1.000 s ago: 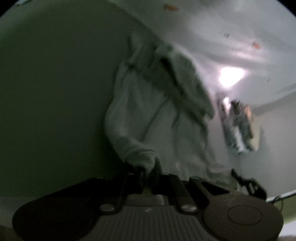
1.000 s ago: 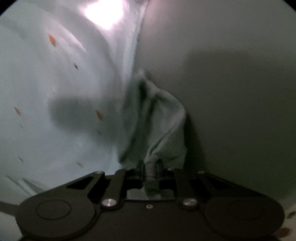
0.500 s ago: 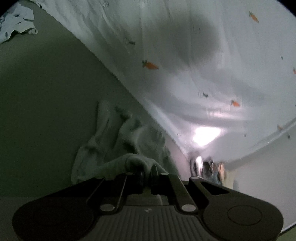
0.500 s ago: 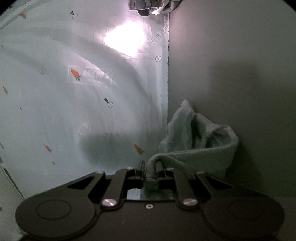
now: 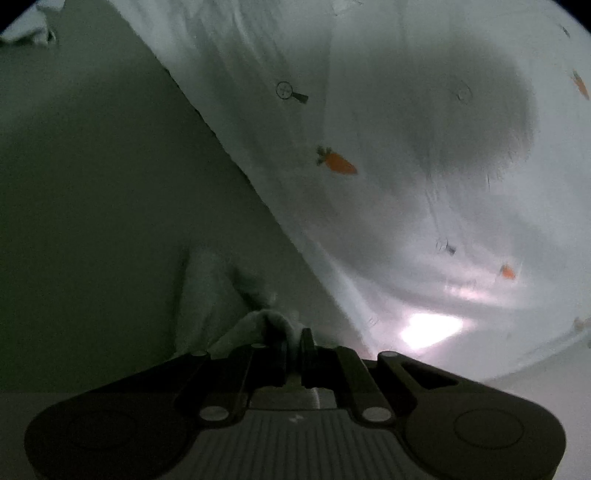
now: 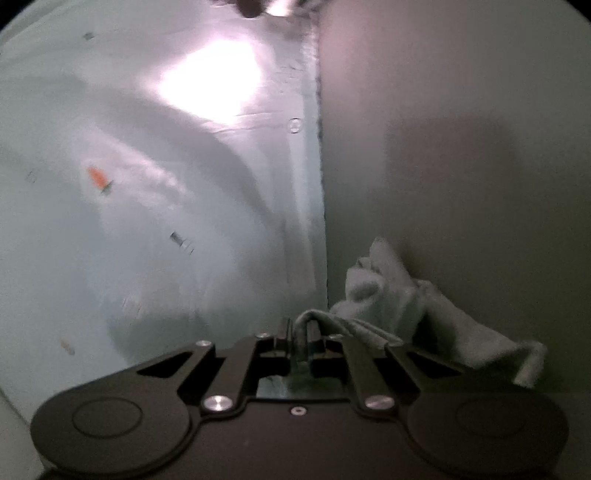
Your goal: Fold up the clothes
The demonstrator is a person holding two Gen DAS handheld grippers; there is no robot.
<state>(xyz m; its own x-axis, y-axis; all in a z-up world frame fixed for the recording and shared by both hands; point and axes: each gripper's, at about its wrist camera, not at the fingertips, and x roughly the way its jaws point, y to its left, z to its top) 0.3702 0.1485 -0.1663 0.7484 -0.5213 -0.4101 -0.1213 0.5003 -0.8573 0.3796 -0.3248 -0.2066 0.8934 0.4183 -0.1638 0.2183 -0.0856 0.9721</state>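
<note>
A pale fleecy garment [image 5: 207, 295] lies bunched on a dark grey-green surface [image 5: 92, 184], just beyond my left gripper [image 5: 293, 338]. That gripper is shut on a rolled edge of the garment. In the right wrist view the same garment [image 6: 391, 291] sits crumpled to the right of my right gripper [image 6: 301, 328]. A folded edge runs from its pinched fingers off to the right. The right jaws are closing tighter on that fabric. Most of the garment is hidden behind both gripper bodies.
A white sheet [image 5: 406, 166] printed with small carrots borders the dark surface along a straight edge; it also fills the left of the right wrist view, as the sheet [image 6: 147, 221]. Another pale cloth [image 5: 29, 33] lies far off at the top left. Glare spots mark the sheet.
Both grippers have swept sideways with the garment held. It hung long and spread a second ago; now it lies low and bunched close to the fingers, and the sheet fills more of each view.
</note>
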